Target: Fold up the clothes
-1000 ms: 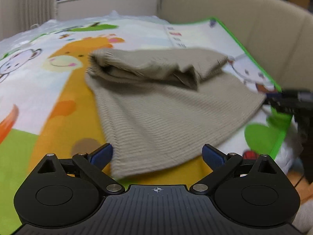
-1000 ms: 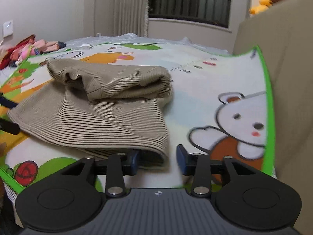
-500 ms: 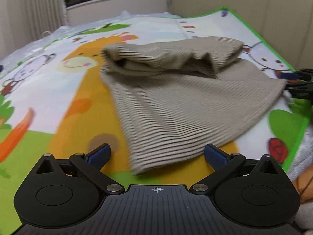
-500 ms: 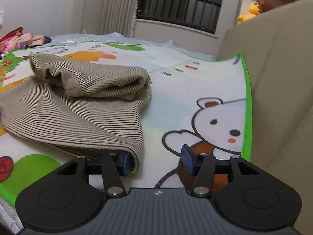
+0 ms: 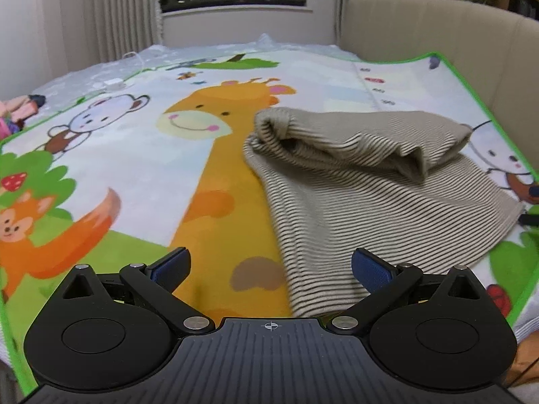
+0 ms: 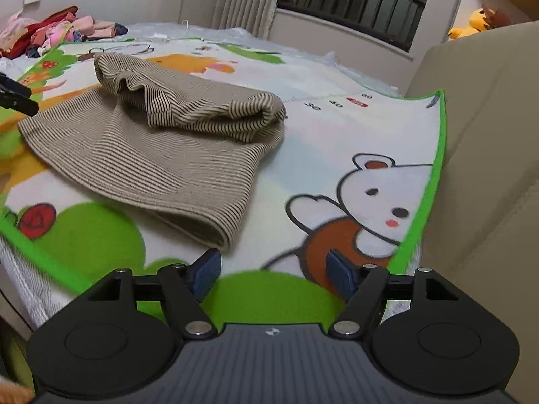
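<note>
Item: beige ribbed knit garment with fine dark stripes, lying on the cartoon-animal play mat with a bright green border. Far part doubled over into a thick roll across the top; near part spread flat, its lower hem toward both grippers. Position on the mat: over the giraffe's neck on one side, beside the white bear print on the other

Step in hand, as judged: release after a fold, before the next grip. To do it well: clear both tools of the cloth without dragging the hem, then take the two near corners evenly so the next fold lands square on the roll; the loose knit seems likely to slide and skew if one side leads

Left gripper: jaws wide, blue pads apart, nothing pressed between them; the garment's near corner shows in the gap but neither pad bears on it. Tilted downward over the mat, the near hem just ahead

Right gripper: jaws have just been opening, now well apart, empty; the garment's near right corner sits just beyond the left pad, apart from it. Tilted downward likewise, above the green patch at the mat's edge

Surroundings: beige padded sofa back along the mat's right side; pile of pink and red clothes far left
</note>
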`<move>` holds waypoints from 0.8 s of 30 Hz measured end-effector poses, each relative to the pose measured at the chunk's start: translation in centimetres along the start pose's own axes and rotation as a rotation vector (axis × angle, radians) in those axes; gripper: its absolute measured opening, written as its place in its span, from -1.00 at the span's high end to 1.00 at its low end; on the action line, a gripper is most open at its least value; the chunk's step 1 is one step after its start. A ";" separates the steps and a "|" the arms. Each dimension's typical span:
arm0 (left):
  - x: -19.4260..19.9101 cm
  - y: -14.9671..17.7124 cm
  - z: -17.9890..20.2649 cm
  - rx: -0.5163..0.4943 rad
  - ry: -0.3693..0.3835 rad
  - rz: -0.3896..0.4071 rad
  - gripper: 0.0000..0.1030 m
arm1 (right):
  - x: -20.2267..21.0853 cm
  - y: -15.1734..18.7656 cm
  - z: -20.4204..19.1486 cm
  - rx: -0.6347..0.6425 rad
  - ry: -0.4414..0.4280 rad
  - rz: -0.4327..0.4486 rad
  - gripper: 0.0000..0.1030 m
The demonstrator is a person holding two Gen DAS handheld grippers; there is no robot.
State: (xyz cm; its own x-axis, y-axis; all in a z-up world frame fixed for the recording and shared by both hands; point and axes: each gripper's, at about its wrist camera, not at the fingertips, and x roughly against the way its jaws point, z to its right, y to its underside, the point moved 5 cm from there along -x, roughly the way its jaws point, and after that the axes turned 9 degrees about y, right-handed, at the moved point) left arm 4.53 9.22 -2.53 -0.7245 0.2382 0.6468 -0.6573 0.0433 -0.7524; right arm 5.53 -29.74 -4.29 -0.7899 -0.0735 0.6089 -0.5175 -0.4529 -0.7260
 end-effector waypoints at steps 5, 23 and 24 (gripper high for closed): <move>-0.9 -0.4 1.7 -0.020 0.051 -0.002 -1.00 | 1.4 -1.4 3.6 -0.080 0.042 0.040 -0.40; -7.7 -9.5 5.9 0.057 0.150 0.098 -1.00 | -4.9 -3.2 -0.2 -0.246 -0.139 -0.048 -0.02; -8.3 -9.4 5.8 0.064 0.146 0.087 -1.00 | -4.7 -3.8 0.1 -0.257 -0.128 -0.038 -0.07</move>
State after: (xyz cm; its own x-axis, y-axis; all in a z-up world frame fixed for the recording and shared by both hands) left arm 15.53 1.21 -0.06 -0.7443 0.3770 0.5513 -0.6090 -0.0442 -0.7919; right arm 11.22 -27.82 -4.36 -0.7292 -0.1794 0.6604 -0.6249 -0.2186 -0.7494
